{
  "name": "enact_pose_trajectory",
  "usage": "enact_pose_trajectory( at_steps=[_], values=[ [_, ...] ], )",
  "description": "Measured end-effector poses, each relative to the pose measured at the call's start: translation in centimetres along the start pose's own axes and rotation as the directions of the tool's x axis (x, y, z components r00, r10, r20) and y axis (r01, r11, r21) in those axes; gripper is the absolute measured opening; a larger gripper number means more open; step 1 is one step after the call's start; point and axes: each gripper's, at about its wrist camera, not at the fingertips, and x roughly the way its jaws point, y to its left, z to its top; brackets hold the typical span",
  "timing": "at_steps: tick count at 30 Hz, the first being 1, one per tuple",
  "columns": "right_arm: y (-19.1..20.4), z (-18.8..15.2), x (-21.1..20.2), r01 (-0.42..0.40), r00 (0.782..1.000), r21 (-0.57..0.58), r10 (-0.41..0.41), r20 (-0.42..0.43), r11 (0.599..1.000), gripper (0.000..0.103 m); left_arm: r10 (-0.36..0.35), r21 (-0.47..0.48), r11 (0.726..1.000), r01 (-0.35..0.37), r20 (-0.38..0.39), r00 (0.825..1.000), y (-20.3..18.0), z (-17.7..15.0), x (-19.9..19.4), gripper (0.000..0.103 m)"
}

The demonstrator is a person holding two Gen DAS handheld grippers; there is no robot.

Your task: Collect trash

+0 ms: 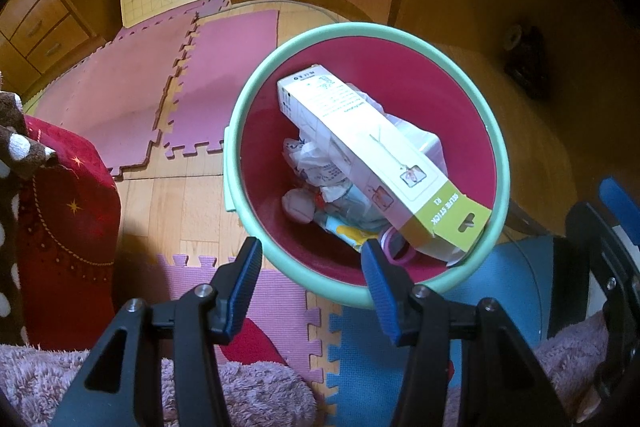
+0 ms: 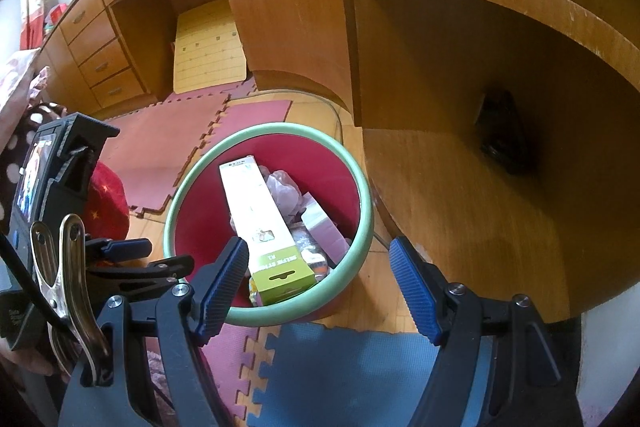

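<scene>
- Left wrist view: the left gripper (image 1: 312, 259) hangs over the near rim of the trash bin (image 1: 240, 131), jaws parted about halfway and nothing between the blue pads.
- The bin, mint-green rim and magenta inside, stands on the wood floor by the pink foam mats (image 1: 132, 95).
- A selfie stick box (image 1: 372, 155) lies slanted in it, green end propped on the near rim, over crumpled paper (image 1: 320, 167) and wrappers.
- A red cushion (image 1: 68, 235) sits to the left.
- Right wrist view: the right gripper (image 2: 320, 263) is spread wide and empty, above the same trash bin (image 2: 180, 203).
- The selfie stick box (image 2: 256, 215) is still the top piece, beside a crumpled plastic bag (image 2: 284, 187).
- The wooden desk (image 2: 480, 187) stands just right of the bin, blue foam mat (image 2: 340, 367) below.
</scene>
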Motion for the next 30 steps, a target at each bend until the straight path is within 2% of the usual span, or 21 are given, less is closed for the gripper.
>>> enact_pose_trajectory(
  at_steps=[30],
  values=[
    [-0.21,0.0,0.19,0.004,1.0,0.009,-0.004,-0.002,1.0,0.075,0.007,-0.005,1.0,-0.007,-0.001,1.0,0.08,-0.12,0.11,0.055]
  ],
)
